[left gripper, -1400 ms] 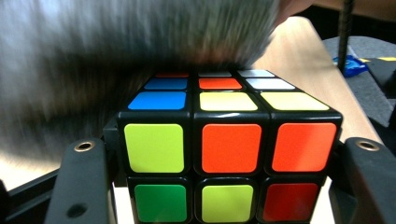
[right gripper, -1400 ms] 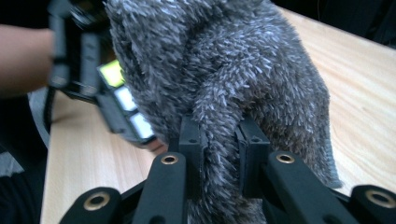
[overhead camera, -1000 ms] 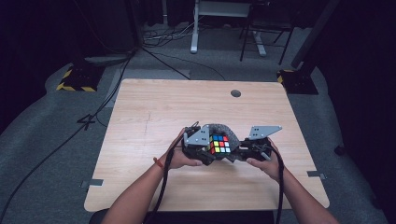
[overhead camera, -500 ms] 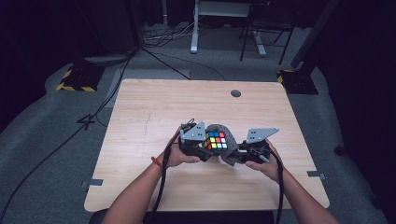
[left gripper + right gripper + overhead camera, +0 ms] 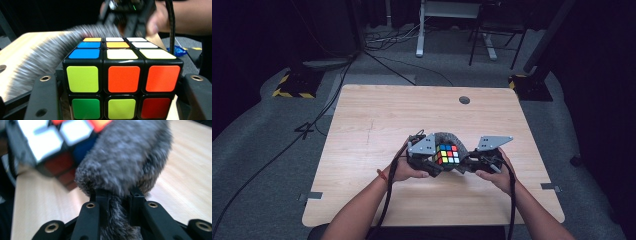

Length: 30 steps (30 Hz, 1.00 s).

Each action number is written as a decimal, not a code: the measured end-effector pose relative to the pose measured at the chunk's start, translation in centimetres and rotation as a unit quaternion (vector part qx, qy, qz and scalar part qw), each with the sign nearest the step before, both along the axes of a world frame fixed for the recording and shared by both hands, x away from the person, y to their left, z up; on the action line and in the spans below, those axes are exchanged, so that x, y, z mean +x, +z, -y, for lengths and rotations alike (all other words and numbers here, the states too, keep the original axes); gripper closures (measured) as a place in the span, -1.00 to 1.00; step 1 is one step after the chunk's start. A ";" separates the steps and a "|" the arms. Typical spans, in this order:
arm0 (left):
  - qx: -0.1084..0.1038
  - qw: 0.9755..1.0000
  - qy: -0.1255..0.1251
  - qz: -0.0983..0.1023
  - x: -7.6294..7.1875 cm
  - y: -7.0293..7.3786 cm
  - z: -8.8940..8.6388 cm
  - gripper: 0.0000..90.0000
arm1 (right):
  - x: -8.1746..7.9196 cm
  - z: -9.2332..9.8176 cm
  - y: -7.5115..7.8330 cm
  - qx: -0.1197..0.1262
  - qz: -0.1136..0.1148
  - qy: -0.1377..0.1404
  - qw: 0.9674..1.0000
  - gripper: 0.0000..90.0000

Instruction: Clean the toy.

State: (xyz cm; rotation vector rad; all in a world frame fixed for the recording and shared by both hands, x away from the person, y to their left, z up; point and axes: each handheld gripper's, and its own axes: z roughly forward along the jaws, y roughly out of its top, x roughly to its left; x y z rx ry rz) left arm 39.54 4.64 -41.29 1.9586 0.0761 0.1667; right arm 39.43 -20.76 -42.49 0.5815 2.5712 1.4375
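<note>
Above the counter (image 5: pixel 377 120), left gripper (image 5: pixel 428 159) jaws clamp the cube (image 5: pixel 446 154); right gripper (image 5: pixel 469 164) jaws pinch a grey furry cloth (image 5: pixel 125 157) against the cube

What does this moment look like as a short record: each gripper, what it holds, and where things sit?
left gripper: shut on the puzzle cube, one jaw on each side
right gripper: shut on the grey furry strip
strip position: curves around the cube's far side in the high view
cube top face: mixed colours; white, blue, orange, yellow
location: near half of the wooden table
hands: both at the near edge, close together
</note>
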 end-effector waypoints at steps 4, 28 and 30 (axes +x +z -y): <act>-0.009 1.000 0.015 -0.001 0.3 0.2 -0.7 -0.25 | -0.5 -0.7 -0.2 -0.004 0.002 0.026 1.000 0.69; 0.000 1.000 -0.009 -0.020 0.3 -0.5 0.0 -0.26 | -0.2 0.8 0.6 0.035 0.016 -0.001 0.999 0.68; -0.008 1.000 -0.010 -0.022 0.3 -0.4 -0.1 -0.26 | -0.2 0.4 0.4 0.016 0.009 0.011 1.000 0.68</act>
